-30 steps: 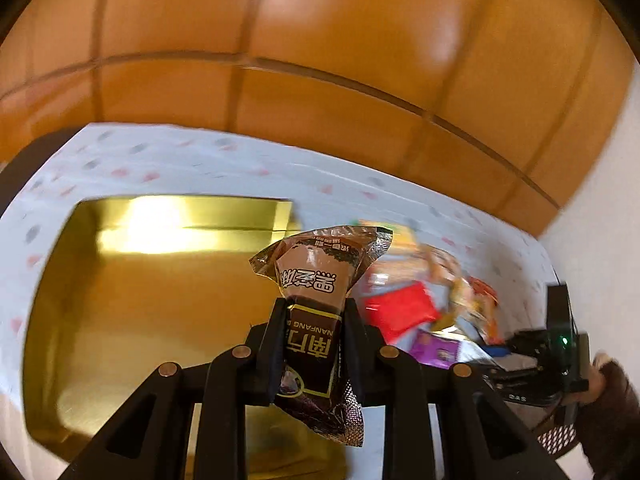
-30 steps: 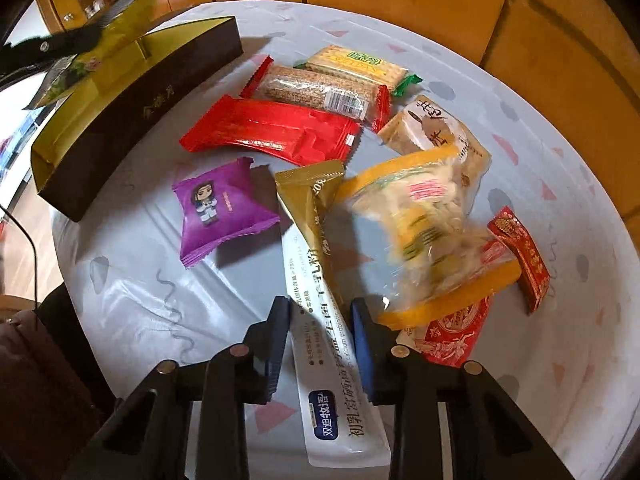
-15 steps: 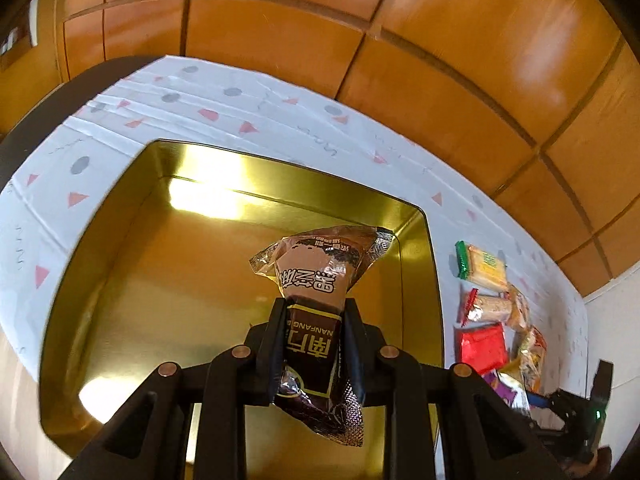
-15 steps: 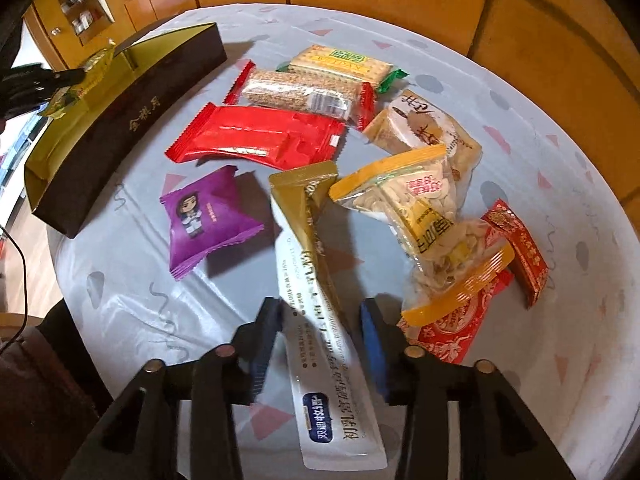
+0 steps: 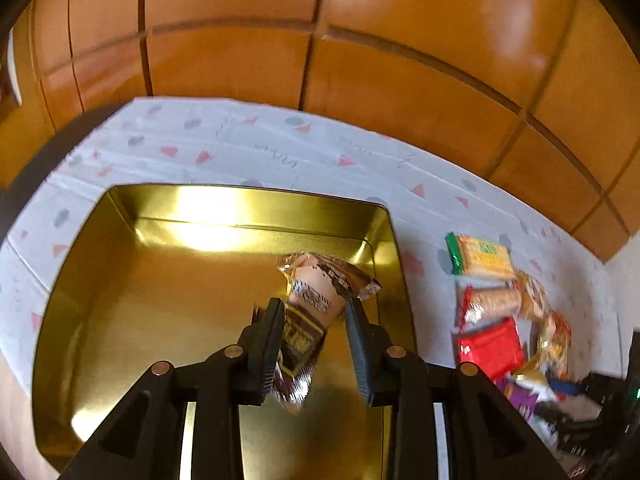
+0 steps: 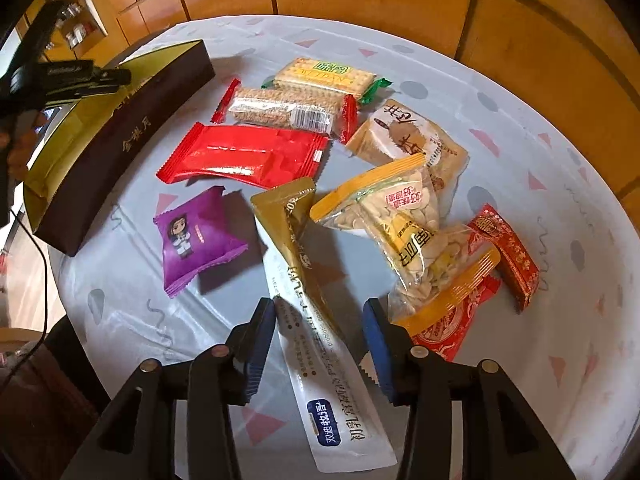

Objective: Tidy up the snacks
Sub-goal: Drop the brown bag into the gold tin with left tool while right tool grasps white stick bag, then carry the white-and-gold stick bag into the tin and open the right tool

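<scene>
One shiny gold rectangular tin (image 5: 120,272) sits on the tabletop (image 6: 520,120). Above its floor, the left hand-held gripper (image 5: 312,320) is opening around one crinkly brown wrapper (image 5: 316,300). The right hand-held gripper (image 6: 320,312), opening, straddles one long white-and-gold sachet (image 6: 320,340) beside the tin, unpressed.

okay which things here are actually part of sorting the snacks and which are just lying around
Part of the job:
gold tin
brown snack in the opening left claw
white sachet
seed bag
purple packet

Lying about:
black cable
patterned tablecloth
</scene>
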Available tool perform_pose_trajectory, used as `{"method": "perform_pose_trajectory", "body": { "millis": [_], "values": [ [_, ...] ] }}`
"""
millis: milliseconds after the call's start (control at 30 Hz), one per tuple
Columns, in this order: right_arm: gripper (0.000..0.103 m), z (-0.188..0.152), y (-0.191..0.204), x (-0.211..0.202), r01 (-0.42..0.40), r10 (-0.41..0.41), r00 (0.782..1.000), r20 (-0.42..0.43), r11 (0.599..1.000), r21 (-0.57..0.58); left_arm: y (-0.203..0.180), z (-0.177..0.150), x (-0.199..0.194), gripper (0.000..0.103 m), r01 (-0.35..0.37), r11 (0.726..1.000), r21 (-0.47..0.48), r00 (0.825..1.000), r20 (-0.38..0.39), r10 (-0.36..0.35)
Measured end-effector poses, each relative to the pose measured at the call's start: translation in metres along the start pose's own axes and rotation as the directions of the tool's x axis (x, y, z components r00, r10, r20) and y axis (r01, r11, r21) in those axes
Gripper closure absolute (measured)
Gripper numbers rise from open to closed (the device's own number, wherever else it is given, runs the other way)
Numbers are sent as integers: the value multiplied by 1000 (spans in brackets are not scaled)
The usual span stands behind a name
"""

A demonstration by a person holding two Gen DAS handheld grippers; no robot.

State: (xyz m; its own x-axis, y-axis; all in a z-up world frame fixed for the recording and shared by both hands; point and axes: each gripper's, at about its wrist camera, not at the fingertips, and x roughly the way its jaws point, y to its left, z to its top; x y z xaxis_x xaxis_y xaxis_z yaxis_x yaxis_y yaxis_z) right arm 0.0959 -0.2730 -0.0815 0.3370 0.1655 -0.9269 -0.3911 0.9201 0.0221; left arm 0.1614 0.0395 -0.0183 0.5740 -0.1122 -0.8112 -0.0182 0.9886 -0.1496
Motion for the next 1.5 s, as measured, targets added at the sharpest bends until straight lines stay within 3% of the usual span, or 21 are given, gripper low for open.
{"method": "perform_pose_trajectory", "body": {
  "millis": [167, 233, 433, 600, 833, 1033, 1200, 1400, 1500],
  "values": [
    [57, 3, -2, -1, 4, -4, 1000, 3, 1000, -13, -10, -25, -20, 71, -2, 999, 52, 1000, 13, 2],
    [73, 2, 5, 3, 5, -5, 1000, -1, 999, -44, -11, -35, -25, 71, 3, 998, 58, 1000, 9, -4],
    [81, 2, 19, -1, 36, -35, 999, 19, 995, -98, -10, -58, -38, 71, -21, 997, 75, 1000, 15, 20],
    [85, 0, 20, -10, 20, -19, 1000, 24, 999, -43, 19, -66, -47, 71, -71, 997, 25, 997, 24, 71],
    [85, -14, 9, -46, -29, 13, 995, 102, 988, 151, 56, -72, -51, 71, -136, 989, -51, 990, 34, 138],
    [85, -10, 21, -78, -199, 135, 963, 233, 940, 278, 62, -79, -50, 71, -129, 989, -69, 991, 33, 131],
    [85, 29, 65, -78, -365, 283, 914, 290, 886, 287, 64, -82, -55, 71, -133, 989, -65, 989, 59, 136],
    [84, 86, 130, -62, -476, 384, 866, 319, 829, 295, 76, -82, -60, 71, -132, 986, -98, 988, 67, 139],
    [84, 106, 150, -47, -482, 389, 869, 306, 808, 340, 81, -79, -62, 71, -134, 985, -113, 987, 76, 143]
  ]
}}
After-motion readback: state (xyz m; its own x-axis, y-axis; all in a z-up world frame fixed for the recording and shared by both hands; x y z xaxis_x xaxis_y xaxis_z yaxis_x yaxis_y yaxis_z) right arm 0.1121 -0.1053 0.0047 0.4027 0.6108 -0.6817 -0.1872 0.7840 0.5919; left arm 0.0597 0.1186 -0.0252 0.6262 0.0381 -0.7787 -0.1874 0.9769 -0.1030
